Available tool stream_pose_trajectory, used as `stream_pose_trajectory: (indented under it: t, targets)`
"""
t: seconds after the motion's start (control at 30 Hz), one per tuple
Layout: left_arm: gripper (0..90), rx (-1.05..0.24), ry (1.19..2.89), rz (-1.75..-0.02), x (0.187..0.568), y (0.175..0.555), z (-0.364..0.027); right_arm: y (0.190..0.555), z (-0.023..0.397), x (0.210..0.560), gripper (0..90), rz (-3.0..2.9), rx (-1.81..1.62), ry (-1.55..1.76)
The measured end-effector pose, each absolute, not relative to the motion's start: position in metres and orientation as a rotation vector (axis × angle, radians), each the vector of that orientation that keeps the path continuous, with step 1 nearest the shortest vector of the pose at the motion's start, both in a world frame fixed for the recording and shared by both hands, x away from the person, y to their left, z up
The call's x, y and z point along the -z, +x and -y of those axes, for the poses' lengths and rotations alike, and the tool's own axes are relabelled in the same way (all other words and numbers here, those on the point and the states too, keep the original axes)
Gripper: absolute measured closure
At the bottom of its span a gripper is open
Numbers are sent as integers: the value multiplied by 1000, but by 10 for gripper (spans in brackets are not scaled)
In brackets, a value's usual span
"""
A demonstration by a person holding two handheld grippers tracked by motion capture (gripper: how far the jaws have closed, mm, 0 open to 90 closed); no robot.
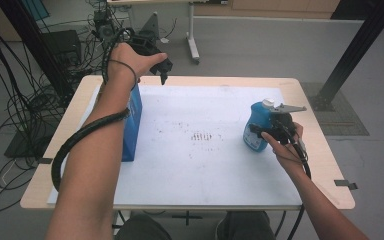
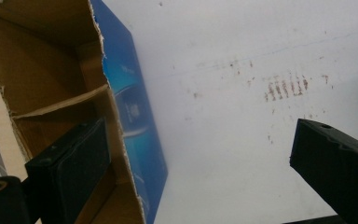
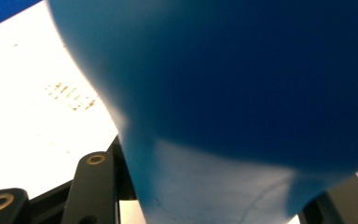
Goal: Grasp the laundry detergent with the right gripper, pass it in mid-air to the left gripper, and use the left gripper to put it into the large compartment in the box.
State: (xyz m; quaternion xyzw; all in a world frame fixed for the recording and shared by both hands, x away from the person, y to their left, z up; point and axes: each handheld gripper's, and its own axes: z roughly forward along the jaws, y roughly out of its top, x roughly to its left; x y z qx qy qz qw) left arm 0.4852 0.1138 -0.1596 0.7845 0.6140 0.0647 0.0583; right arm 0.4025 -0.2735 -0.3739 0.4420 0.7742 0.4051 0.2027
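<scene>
Bottle: near table's right edge, pinched by right gripper.
Left gripper: jaws spread, empty, above box at left edge.
Left: bottle likely goes into open box.

Light: even and soft in the high view, with faint shadows on the sheet.
Glare: the sheet is washed out in the right gripper view.
Focus: the bottle is blurred there.
Sharpness: all views are rendered soft.
</scene>
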Motion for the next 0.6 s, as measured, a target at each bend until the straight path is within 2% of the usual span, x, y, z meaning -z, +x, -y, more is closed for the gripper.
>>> stream_pose_trajectory:
  t: [0.37,0.6]
  targets:
    - [50,-200,2428,-1651,138,467,-122,410,243,328,441,-2284,-1143,1183]
    - [51,-215,2507,-1518,126,454,-120,418,203,303,443,-2353,-1159,1086]
